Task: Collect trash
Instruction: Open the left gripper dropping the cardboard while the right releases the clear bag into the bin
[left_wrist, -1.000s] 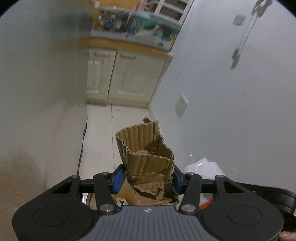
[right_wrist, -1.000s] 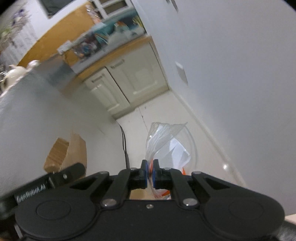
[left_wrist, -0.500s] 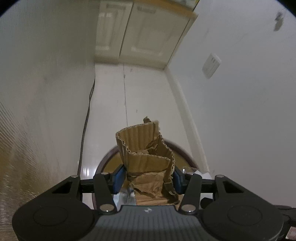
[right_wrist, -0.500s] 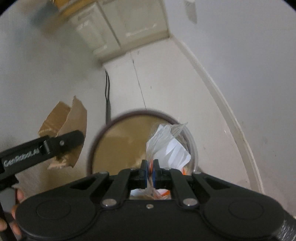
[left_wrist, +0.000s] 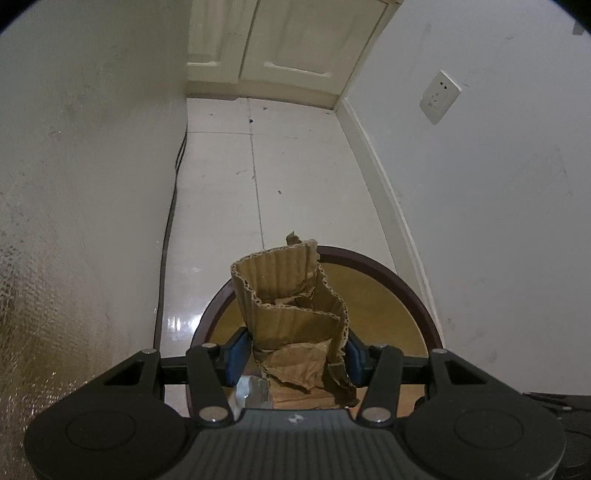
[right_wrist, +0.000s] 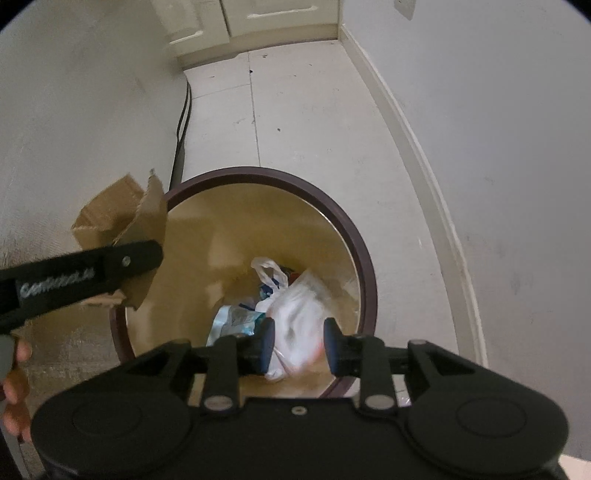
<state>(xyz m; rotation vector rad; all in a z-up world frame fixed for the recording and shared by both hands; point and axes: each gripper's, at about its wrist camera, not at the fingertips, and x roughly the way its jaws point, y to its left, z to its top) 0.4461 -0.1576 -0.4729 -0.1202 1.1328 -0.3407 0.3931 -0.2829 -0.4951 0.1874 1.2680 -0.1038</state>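
My left gripper (left_wrist: 293, 356) is shut on a torn piece of brown corrugated cardboard (left_wrist: 291, 306) and holds it over the near left rim of a round trash bin (left_wrist: 406, 284). In the right wrist view the cardboard (right_wrist: 118, 218) and the left gripper's black finger (right_wrist: 110, 264) sit over the bin's left rim (right_wrist: 354, 236). My right gripper (right_wrist: 298, 345) is open above the bin. A clear plastic bag with white paper (right_wrist: 299, 314), blurred, is below its jaws inside the bin, on other wrappers (right_wrist: 236, 317).
The bin stands on a pale tiled floor (left_wrist: 295, 166) in a narrow gap between a white appliance side (left_wrist: 74, 184) on the left and a white wall (left_wrist: 498, 184) with an outlet (left_wrist: 439, 96). A black cable (right_wrist: 183, 122) runs along the floor. Cream cabinets (left_wrist: 288, 40) close the far end.
My right gripper has opened and let go of the plastic bag, which has dropped into the bin. Both grippers have tilted down over the bin. The left still holds the cardboard.
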